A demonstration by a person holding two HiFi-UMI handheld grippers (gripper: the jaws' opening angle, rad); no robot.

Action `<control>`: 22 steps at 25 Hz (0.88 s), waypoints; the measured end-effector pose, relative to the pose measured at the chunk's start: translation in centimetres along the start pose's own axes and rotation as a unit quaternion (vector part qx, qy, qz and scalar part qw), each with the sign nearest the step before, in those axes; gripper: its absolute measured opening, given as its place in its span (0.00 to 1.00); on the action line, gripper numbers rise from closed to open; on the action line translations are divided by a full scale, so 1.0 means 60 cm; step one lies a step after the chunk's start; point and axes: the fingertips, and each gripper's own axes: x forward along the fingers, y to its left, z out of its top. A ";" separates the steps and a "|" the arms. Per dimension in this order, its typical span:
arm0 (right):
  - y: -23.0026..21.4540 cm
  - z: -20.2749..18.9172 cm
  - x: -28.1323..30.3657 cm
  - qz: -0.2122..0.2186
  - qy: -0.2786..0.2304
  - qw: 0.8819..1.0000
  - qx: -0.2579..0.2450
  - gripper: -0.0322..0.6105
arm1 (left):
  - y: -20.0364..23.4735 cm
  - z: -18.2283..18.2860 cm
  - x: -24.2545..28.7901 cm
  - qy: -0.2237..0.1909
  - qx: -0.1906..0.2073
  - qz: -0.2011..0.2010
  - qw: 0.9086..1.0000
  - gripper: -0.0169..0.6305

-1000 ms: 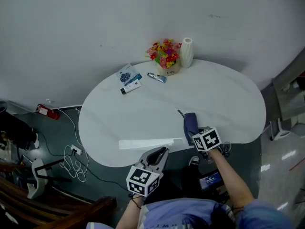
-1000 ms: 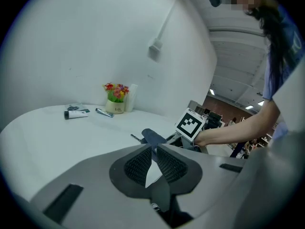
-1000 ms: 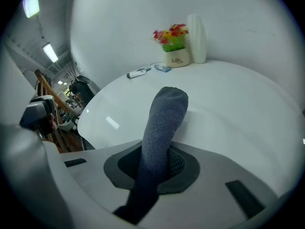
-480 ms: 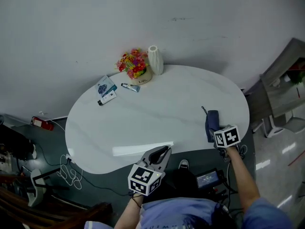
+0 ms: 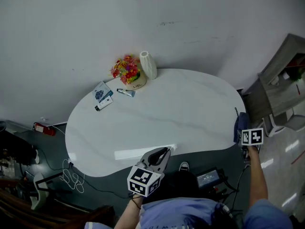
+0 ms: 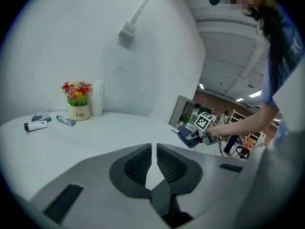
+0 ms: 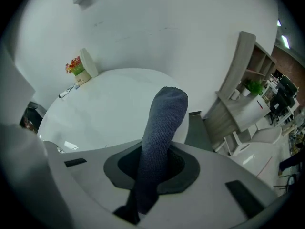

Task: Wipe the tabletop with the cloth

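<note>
My right gripper (image 5: 244,133), clamped on cloth (image 5: 239,123), swept from lower centre to table (image 5: 143,123) right edge; that pass looks done. Left gripper (image 5: 162,152) closed, empty.

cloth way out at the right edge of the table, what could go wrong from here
The cloth in the right tool sits at the table rim, so it may slip off the edge. A later sweep to the far side could knock the vase or flowers.

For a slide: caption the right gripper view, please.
Right tool shut on a blue-grey cloth, white oval table beyond.
</note>
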 end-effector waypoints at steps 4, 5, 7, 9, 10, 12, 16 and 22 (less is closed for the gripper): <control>-0.028 -0.008 -0.010 -0.016 -0.004 1.000 0.021 0.14 | 0.023 -0.018 -0.028 0.001 -0.012 0.025 1.000 0.08; -0.024 -0.006 -0.012 -0.015 -0.008 1.000 0.021 0.14 | 0.030 -0.023 -0.037 0.000 -0.017 0.032 0.999 0.08; -0.003 0.002 -0.017 -0.010 -0.017 1.000 0.020 0.14 | 0.043 -0.032 -0.057 -0.003 -0.026 0.044 0.999 0.08; 0.033 0.014 -0.020 0.002 -0.028 0.999 0.015 0.15 | 0.058 -0.041 -0.079 -0.008 -0.033 0.057 0.998 0.08; 0.056 0.020 -0.021 0.010 -0.033 0.999 0.011 0.15 | 0.066 -0.046 -0.091 -0.011 -0.036 0.062 0.997 0.08; 0.109 0.031 -0.023 0.027 -0.041 0.999 -0.001 0.14 | 0.083 -0.055 -0.116 -0.016 -0.043 0.074 0.996 0.08; 0.230 0.051 -0.032 0.059 -0.053 0.996 -0.027 0.14 | 0.121 -0.074 -0.178 -0.027 -0.055 0.097 0.993 0.08; 0.448 0.056 -0.047 0.123 -0.060 0.988 -0.067 0.14 | 0.190 -0.125 -0.298 -0.035 -0.070 0.139 0.987 0.08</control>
